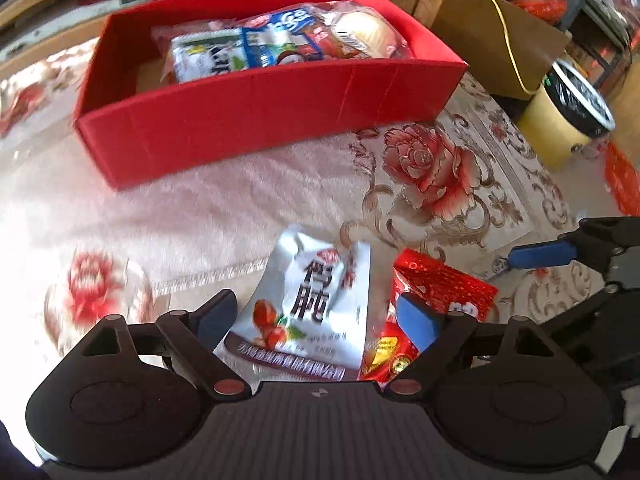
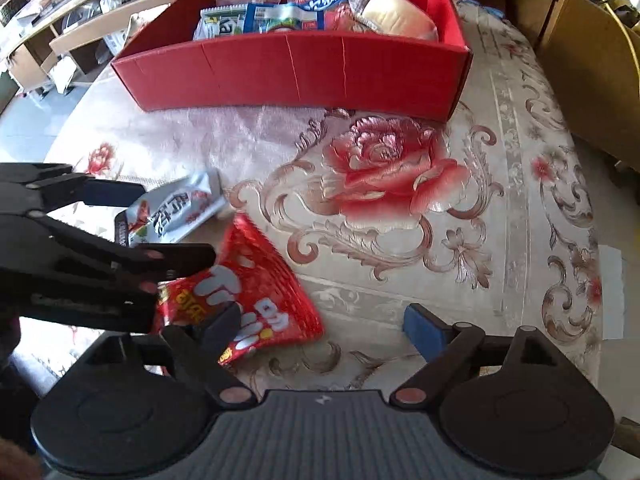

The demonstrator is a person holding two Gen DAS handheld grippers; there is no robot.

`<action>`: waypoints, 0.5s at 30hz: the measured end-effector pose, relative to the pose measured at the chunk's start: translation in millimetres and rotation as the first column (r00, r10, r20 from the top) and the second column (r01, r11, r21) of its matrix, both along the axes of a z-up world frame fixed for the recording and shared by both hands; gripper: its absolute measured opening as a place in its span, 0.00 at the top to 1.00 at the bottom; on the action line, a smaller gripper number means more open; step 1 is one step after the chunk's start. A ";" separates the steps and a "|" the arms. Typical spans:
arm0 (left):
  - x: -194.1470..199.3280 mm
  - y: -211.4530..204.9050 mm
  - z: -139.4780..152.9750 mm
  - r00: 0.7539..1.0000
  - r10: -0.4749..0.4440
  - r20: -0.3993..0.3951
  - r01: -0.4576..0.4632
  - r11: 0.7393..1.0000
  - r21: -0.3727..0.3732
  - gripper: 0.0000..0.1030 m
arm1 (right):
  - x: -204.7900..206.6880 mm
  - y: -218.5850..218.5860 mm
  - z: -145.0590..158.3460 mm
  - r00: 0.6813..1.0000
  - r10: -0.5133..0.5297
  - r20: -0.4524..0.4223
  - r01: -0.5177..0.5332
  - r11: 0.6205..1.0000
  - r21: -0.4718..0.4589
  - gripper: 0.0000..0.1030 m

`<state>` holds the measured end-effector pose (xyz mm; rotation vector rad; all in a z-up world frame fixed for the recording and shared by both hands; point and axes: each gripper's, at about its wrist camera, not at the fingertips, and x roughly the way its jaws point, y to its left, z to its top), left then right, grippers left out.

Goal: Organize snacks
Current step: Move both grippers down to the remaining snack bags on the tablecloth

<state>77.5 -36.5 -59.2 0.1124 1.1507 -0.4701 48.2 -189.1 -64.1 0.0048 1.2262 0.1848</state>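
Note:
A white snack packet [image 1: 310, 304] lies on the flowered tablecloth between the fingers of my left gripper [image 1: 316, 318], which is open around it. The packet also shows in the right wrist view [image 2: 176, 210], with the left gripper [image 2: 160, 224] over it. A red snack bag [image 1: 432, 300] lies just right of it, also in the right wrist view [image 2: 248, 292]. My right gripper [image 2: 324, 330] is open and empty, its left finger over the red bag's edge. A red box [image 1: 272, 116] holding several snack packets stands at the back [image 2: 296, 76].
A cardboard box [image 1: 492, 28] and a yellow tub [image 1: 568, 116] stand beyond the table's right edge. Shelves [image 2: 60, 40] line the far left. The flowered tablecloth [image 2: 392, 168] covers the table between the box and the grippers.

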 end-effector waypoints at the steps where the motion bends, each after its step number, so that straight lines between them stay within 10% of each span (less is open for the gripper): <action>1: -1.9 3.9 0.1 1.000 0.017 -0.012 -0.017 1.000 -0.008 0.13 | 0.2 1.3 -0.4 1.000 0.011 0.006 -0.011 1.000 -0.012 0.17; 10: -19.7 19.0 1.6 0.998 0.055 -0.028 -0.055 0.998 0.006 0.12 | -1.4 -10.5 6.2 0.997 -0.001 0.071 0.011 0.989 -0.149 0.13; 15: -16.5 28.9 15.6 0.994 0.104 0.016 -0.103 0.994 -0.032 0.13 | -12.4 -21.5 16.8 0.995 -0.089 0.046 0.089 0.996 -0.004 0.13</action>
